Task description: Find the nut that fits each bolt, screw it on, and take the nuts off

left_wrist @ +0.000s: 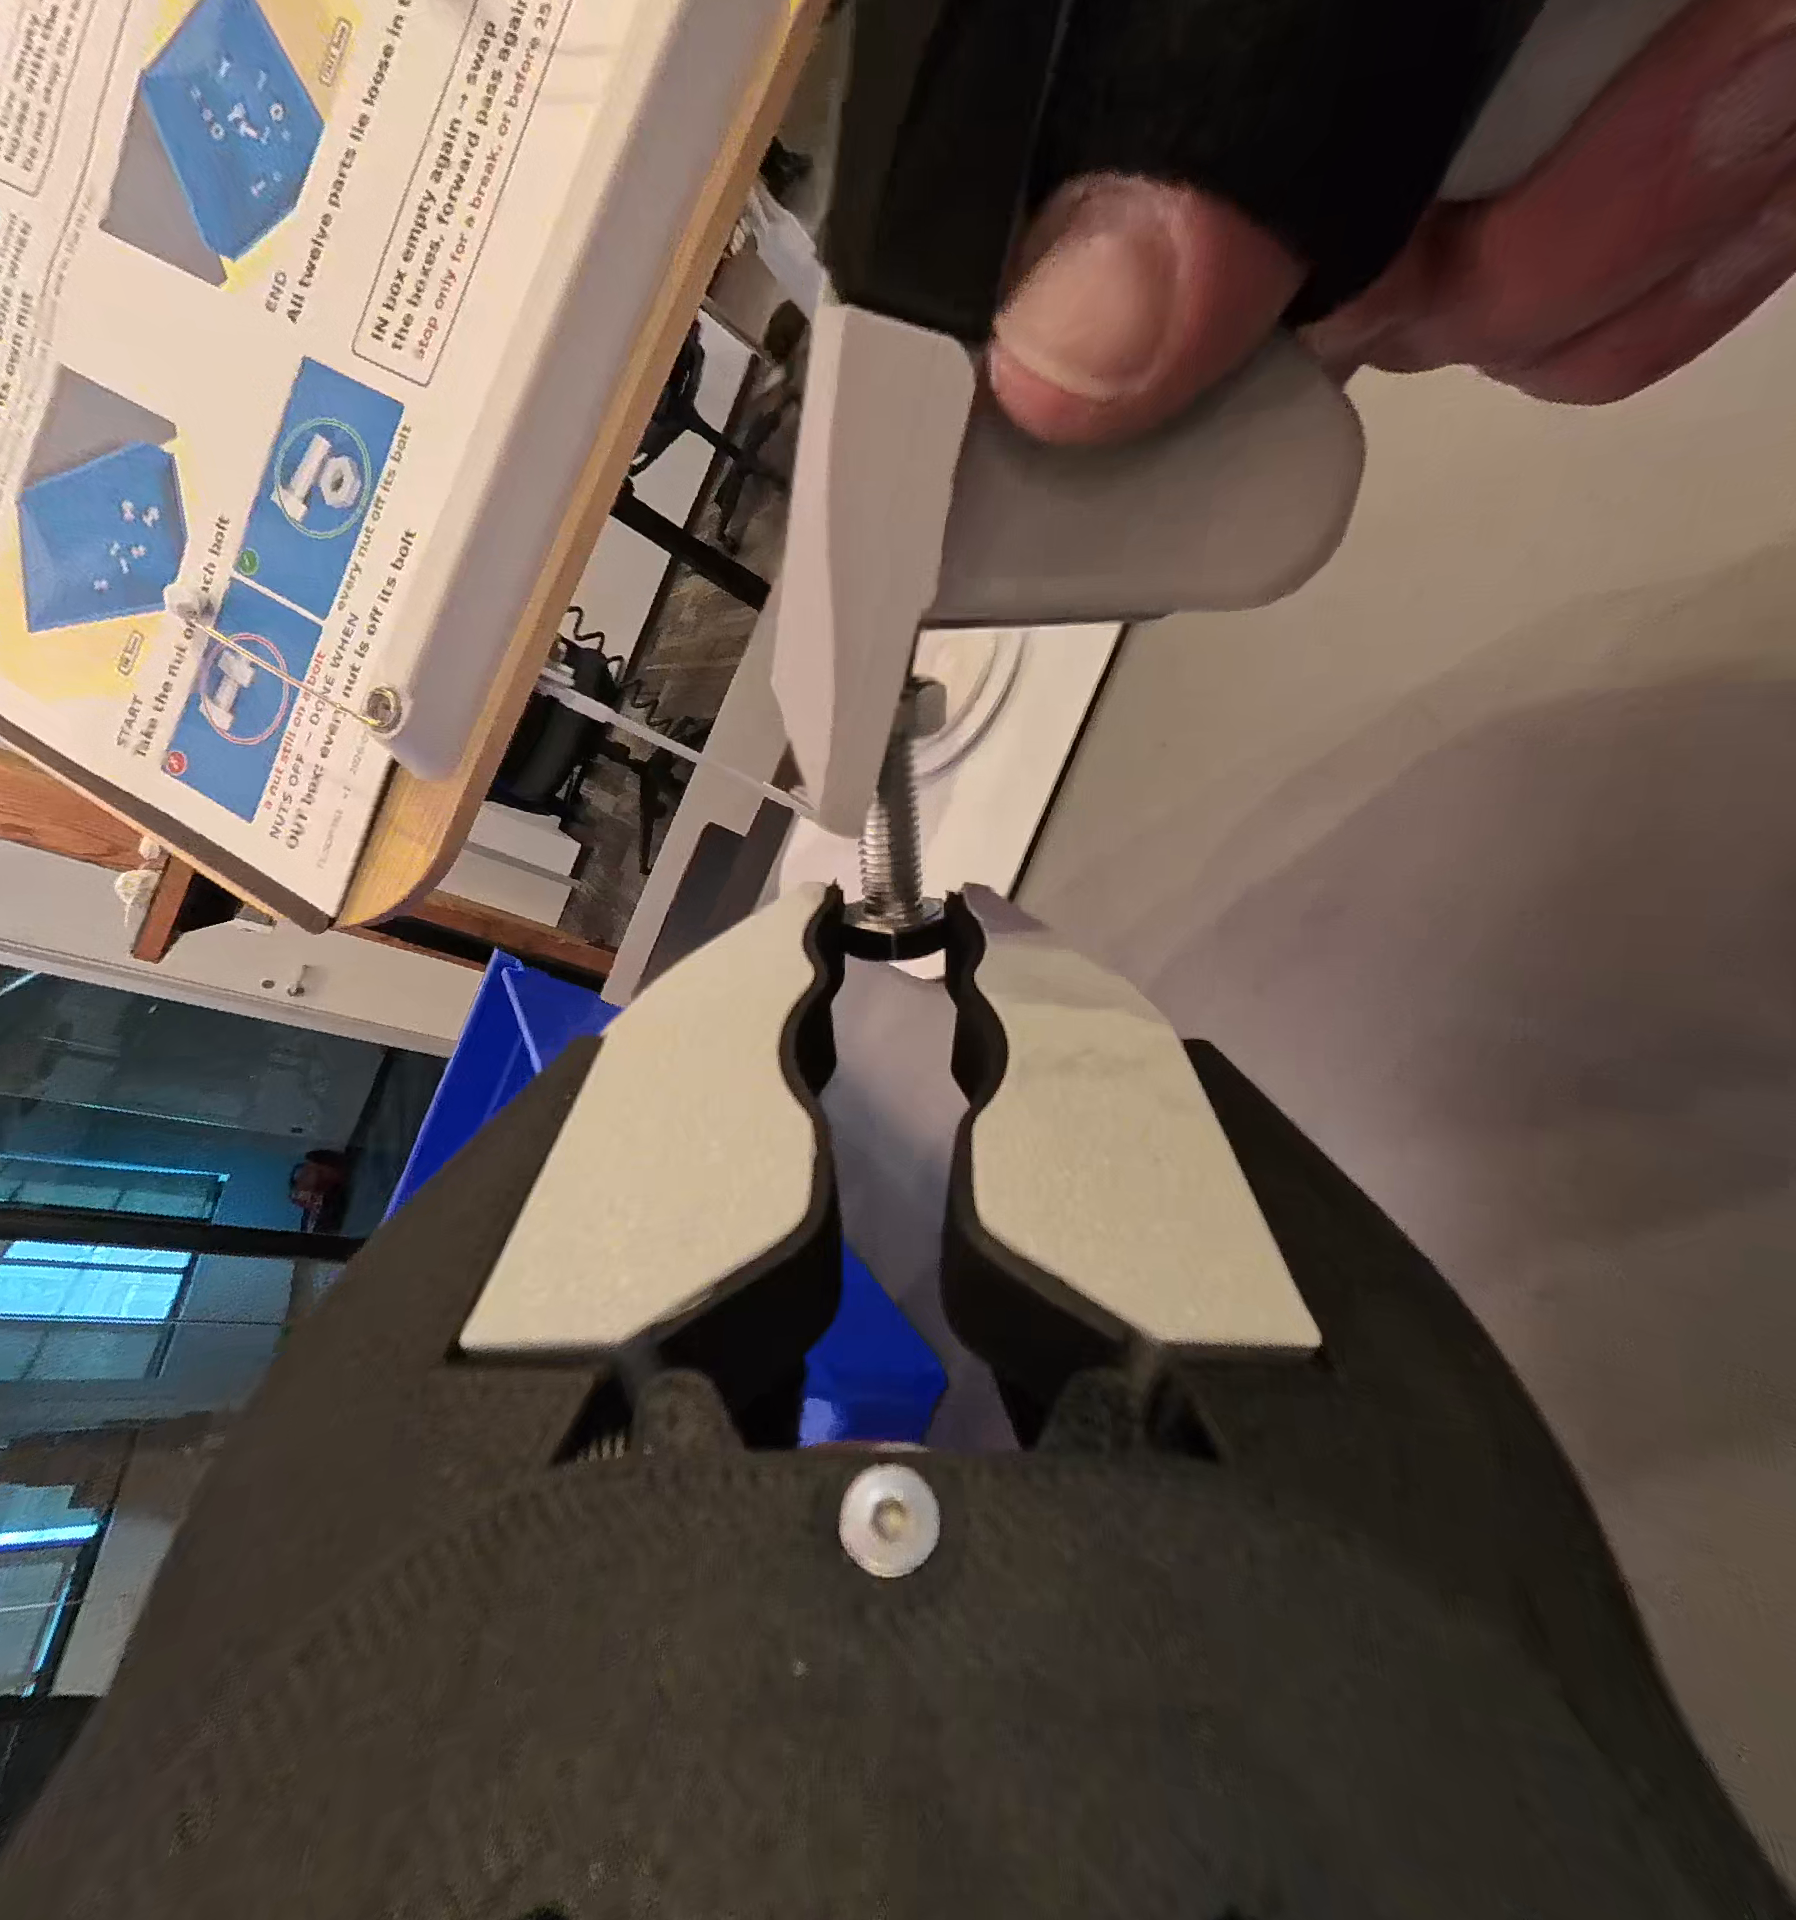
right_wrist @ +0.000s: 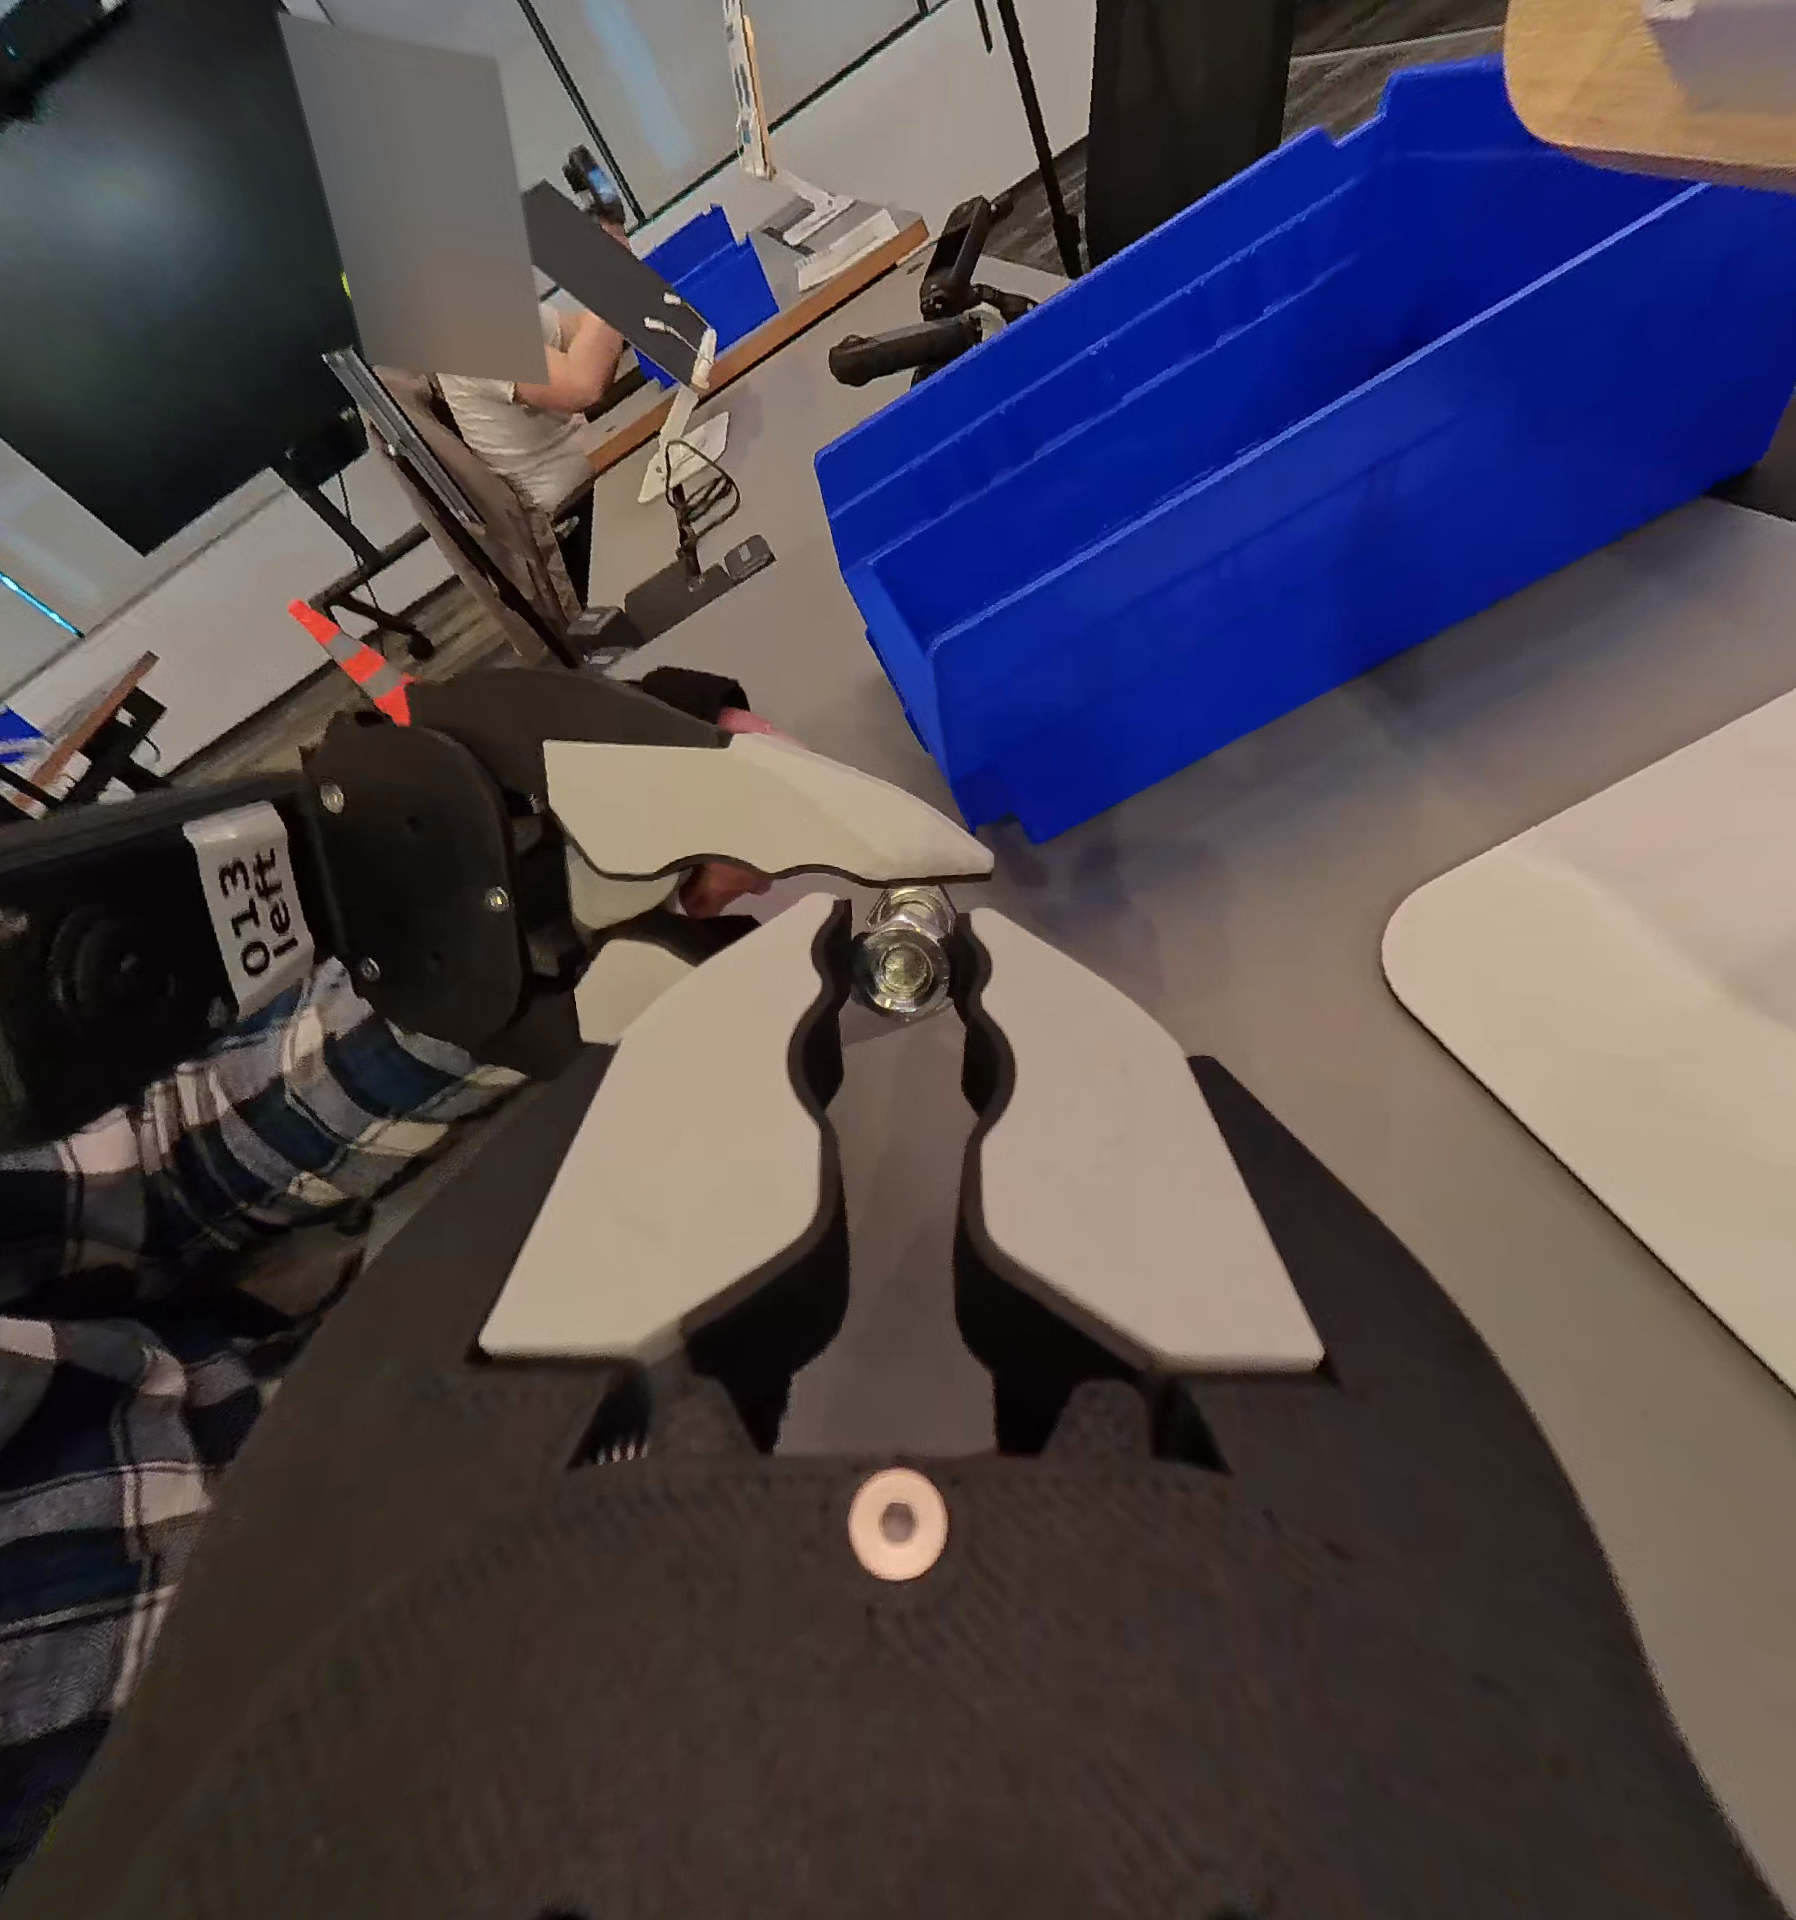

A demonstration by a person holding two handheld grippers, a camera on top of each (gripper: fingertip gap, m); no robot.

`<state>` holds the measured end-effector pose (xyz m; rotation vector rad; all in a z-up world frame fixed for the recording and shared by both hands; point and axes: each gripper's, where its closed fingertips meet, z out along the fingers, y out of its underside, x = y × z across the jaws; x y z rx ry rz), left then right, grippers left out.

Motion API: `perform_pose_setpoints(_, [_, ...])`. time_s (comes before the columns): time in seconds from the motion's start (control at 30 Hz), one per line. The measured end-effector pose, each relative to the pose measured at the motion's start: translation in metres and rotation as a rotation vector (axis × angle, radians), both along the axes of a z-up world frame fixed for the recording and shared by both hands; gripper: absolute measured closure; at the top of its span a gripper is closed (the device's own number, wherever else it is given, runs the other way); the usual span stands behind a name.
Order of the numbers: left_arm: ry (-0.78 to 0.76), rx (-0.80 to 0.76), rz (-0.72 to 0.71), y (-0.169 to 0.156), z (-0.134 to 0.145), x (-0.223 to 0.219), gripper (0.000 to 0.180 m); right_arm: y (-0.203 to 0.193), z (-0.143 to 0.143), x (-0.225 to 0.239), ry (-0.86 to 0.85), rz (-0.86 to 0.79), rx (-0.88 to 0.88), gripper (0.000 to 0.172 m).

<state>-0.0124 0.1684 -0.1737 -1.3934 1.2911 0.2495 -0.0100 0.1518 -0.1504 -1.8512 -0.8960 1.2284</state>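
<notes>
Left gripper (left_wrist: 889, 914) pinches a hex nut (left_wrist: 886, 920) on the threaded steel bolt (left_wrist: 889, 836); right gripper (right_wrist: 899, 971) clamps the bolt's hex head (right_wrist: 902, 971).

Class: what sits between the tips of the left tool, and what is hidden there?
A nut on a threaded bolt sits clamped in the left tool. The right tool hides the bolt's far end.
</notes>
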Motion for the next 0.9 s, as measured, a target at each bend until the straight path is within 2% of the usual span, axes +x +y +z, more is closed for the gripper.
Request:
perform_pose_setpoints(0.1, [-0.022,-0.062,-0.028,-0.004,-0.002,0.0,0.163,-0.004,-0.001,-0.001,-0.03,0.045,0.068,0.153])
perform_pose_setpoints(0.23, [-0.031,-0.186,-0.099,-0.015,-0.008,0.0,0.162,-0.015,-0.005,-0.003,-0.123,0.144,0.254,0.153])
perform_pose_setpoints(0.37, [-0.145,-0.401,-0.256,-0.037,-0.01,0.003,0.163,-0.034,-0.003,-0.006,-0.204,0.264,0.461,0.153])
perform_pose_setpoints(0.7, [-0.295,-0.802,-0.627,-0.095,-0.005,0.011,0.163,-0.085,0.0,-0.003,-0.384,0.598,0.872,0.153])
perform_pose_setpoints(0.83, [-0.37,-0.965,-0.814,-0.119,0.003,0.012,0.163,-0.104,0.004,-0.001,-0.388,0.687,0.93,0.153])
perform_pose_setpoints(0.9, [-0.376,-0.982,-0.834,-0.121,0.001,0.013,0.163,-0.106,0.003,-0.001,-0.393,0.697,0.925,0.153])
